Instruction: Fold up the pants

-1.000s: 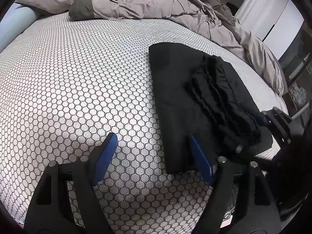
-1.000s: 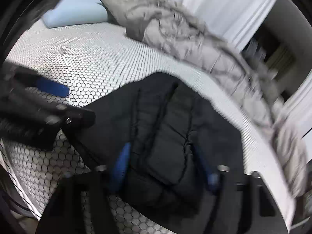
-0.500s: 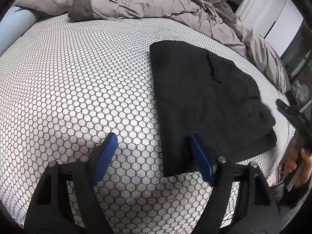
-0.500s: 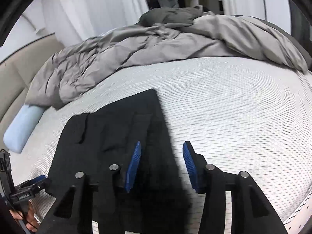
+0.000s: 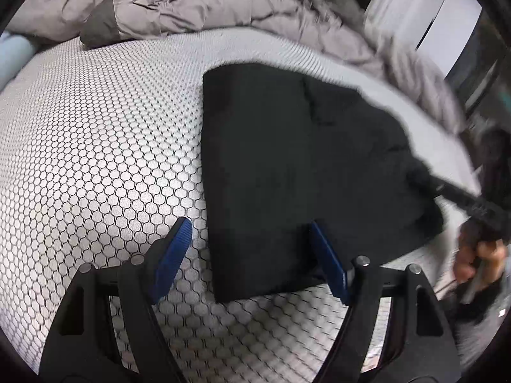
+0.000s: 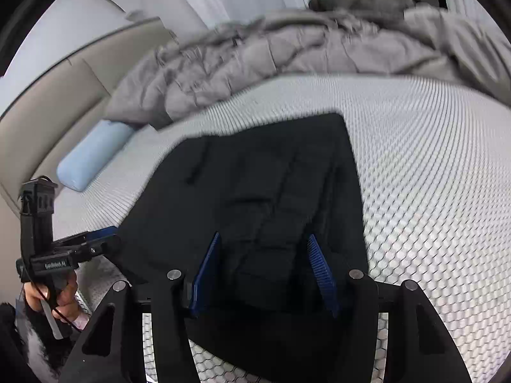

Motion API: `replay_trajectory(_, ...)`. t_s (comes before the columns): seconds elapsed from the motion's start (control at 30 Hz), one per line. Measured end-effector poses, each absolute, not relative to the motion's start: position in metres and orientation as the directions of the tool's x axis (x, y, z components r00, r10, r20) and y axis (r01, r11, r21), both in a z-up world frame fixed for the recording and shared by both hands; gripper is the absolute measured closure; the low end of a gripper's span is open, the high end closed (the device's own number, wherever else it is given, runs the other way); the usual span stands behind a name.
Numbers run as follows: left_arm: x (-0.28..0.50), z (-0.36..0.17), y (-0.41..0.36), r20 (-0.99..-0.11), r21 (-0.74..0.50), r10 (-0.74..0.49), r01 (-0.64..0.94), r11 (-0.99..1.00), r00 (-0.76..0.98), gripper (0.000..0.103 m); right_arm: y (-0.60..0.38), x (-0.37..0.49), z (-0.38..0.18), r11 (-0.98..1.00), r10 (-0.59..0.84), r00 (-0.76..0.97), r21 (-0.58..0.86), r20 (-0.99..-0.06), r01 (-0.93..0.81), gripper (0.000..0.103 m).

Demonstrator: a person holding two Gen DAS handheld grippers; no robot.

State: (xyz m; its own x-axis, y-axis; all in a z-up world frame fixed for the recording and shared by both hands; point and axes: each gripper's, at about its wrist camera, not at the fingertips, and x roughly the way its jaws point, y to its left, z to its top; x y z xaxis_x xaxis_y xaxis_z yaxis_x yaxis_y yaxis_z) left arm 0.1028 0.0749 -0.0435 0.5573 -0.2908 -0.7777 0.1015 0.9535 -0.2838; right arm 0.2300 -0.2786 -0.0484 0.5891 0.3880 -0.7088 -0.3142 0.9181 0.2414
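- Since half a second ago the left gripper [image 5: 249, 255] has slid sideways, so the pants' [image 5: 287, 166] near corner now sits between its blue pads rather than beside them.
- Black pants lie folded flat on the honeycomb-patterned mattress [image 5: 95, 146], a pocket flap showing on top.
- Left gripper's jaws stand wide apart — nothing pinched, the pads clear of the cloth.
- Right gripper [image 6: 265, 271] hovers over the near part of the pants; its jaws are opening, with cloth seen between the pads but not squeezed.
- From the right wrist view the left gripper shows at the pants' left edge, held by a hand [image 6: 60, 300].
- Grey duvet [image 5: 198, 3] is bunched along the far side — a pale blue pillow [image 6: 92, 156] lies beside it.
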Motion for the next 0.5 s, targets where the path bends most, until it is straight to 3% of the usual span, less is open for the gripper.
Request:
replay_trajectory(0.03, 0.103, -0.045, 0.075, -0.779, -0.286, -0.292, 0.1, 0.953, 0.555, 0.029, -0.28, 0.229, -0.052, 0.915, 0.397, 0.58, 0.259, -0.711, -0.308, 0.046)
replay_trajectory(0.1, 0.105, -0.045, 0.076, -0.775, -0.291, -0.297, 0.103, 0.951, 0.558, 0.029, -0.283, 0.229, -0.058, 0.905, 0.424, 0.576, 0.308, -0.699, -0.292, 0.06)
replay_trajectory(0.2, 0.105, -0.044, 0.084, -0.771, -0.309, -0.301, 0.084, 0.947, 0.561, 0.029, -0.287, 0.223, -0.053, 0.868, 0.497, 0.565, 0.382, -0.659, -0.317, 0.067)
replay_trajectory(0.3, 0.104, -0.044, 0.09, -0.763, -0.33, -0.311, 0.072, 0.941, 0.566, 0.029, -0.288, 0.214, -0.046, 0.891, 0.453, 0.579, 0.322, -0.678, -0.32, 0.067)
replay_trajectory(0.37, 0.105, -0.046, 0.094, -0.76, -0.337, -0.316, 0.07, 0.939, 0.568, 0.029, -0.292, 0.213, -0.056, 0.917, 0.397, 0.573, 0.28, -0.717, -0.285, 0.058)
replay_trajectory(0.5, 0.105, -0.046, 0.101, -0.754, -0.339, -0.306, 0.054, 0.939, 0.581, 0.029, -0.305, 0.215, -0.054, 0.892, 0.452, 0.574, 0.364, -0.683, -0.269, 0.053)
